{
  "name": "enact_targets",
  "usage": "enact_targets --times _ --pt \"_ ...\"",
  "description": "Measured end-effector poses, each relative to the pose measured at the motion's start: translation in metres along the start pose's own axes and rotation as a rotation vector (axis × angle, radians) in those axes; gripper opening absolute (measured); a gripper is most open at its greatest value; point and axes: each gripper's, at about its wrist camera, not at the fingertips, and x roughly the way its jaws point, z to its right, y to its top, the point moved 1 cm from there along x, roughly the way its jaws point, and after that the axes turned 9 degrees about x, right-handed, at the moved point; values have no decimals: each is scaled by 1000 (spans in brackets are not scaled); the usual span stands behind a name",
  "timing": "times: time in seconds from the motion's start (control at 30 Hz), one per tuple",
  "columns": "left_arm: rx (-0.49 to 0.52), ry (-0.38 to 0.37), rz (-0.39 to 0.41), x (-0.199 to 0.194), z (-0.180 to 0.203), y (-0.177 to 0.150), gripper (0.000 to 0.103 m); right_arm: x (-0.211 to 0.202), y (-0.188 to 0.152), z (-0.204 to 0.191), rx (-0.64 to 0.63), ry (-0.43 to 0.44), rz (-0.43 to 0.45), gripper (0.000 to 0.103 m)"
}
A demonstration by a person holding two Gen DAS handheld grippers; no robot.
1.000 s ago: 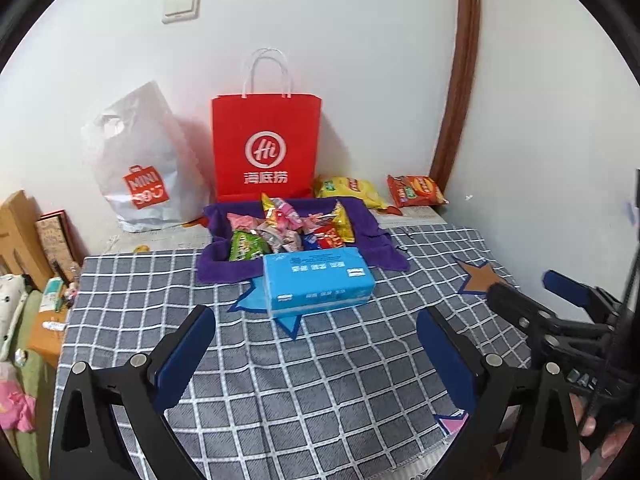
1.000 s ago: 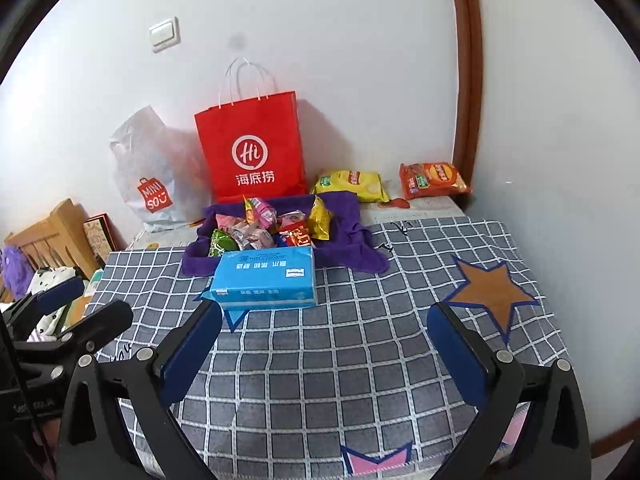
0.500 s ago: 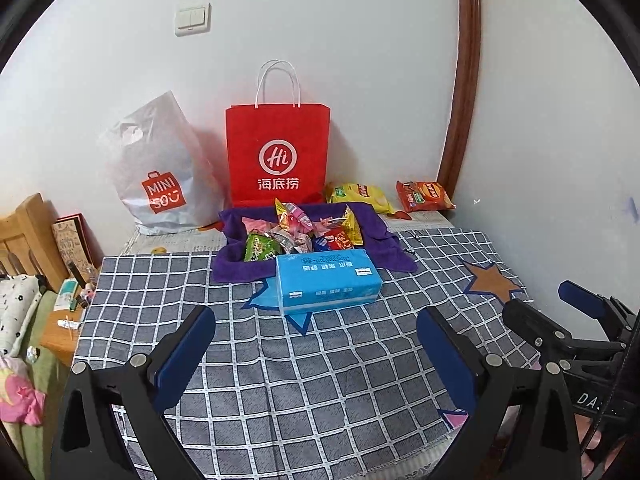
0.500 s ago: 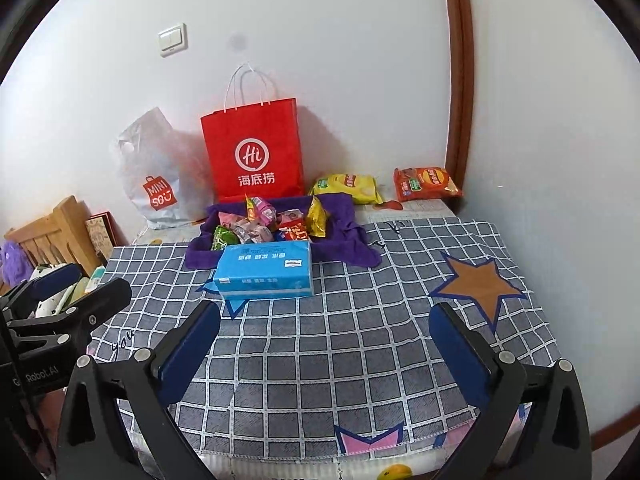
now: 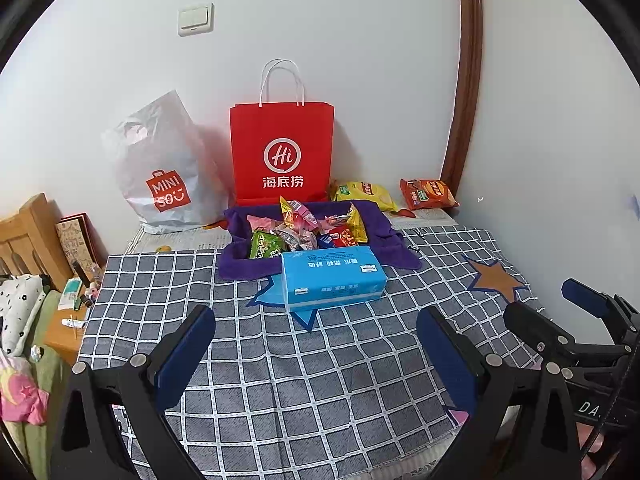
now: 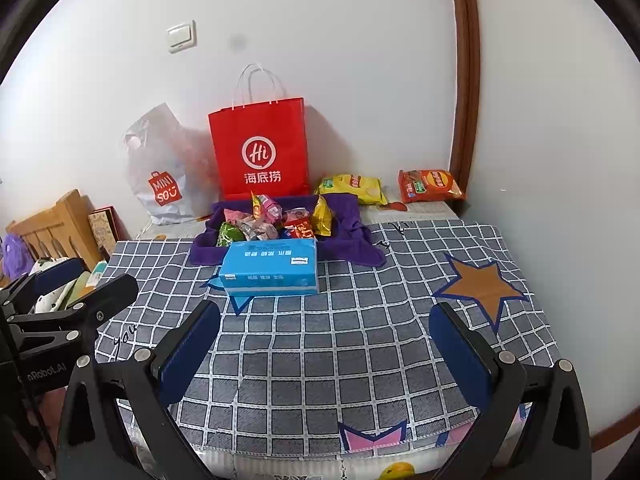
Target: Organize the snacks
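Observation:
Several small snack packets lie heaped in a purple cloth-lined tray at the back of the table. A yellow chip bag and a red chip bag lie behind it by the wall. A blue tissue pack sits in front of the tray. My left gripper hangs open over the table's near edge, holding nothing. My right gripper is likewise open and empty, beside the left one.
A red paper bag and a white plastic bag stand against the wall. The table wears a grey checked cloth. A wooden headboard, bedding and a small stand with bottles lie left.
Both grippers have pulled back and risen from the table, so the tray and tissue pack look farther off. Both stay open.

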Motion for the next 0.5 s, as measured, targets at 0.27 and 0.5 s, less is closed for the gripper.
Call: enact_targets --times 0.27,0.5 --pt "-6 2 0 -1 -1 -1 102 -1 -1 0 -3 1 2 103" --pt "-9 3 0 -2 -3 -1 102 -2 -1 -1 -5 2 3 103"
